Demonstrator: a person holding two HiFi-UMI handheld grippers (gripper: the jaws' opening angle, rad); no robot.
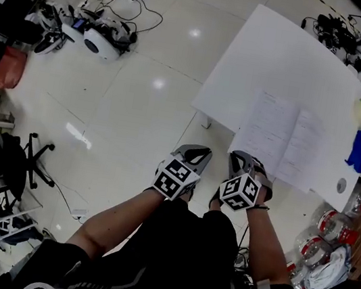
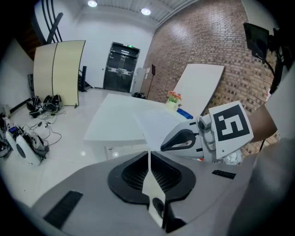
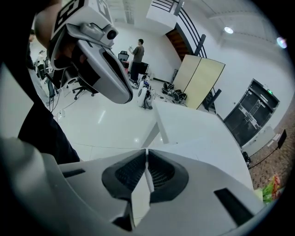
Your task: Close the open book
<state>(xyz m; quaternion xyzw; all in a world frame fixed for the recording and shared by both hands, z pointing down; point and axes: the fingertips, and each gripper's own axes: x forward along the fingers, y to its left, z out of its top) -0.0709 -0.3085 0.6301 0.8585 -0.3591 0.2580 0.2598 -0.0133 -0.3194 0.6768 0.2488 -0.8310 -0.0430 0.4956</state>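
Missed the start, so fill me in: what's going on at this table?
A person holds a hand-held gripper in each hand at the near edge of a white table. An open book lies flat on it, not yet closed. The right hand-held gripper sits at the book's near left corner, jaws together; whether it pinches a page is unclear. The left hand-held gripper hangs beside it over the floor, shut and empty.
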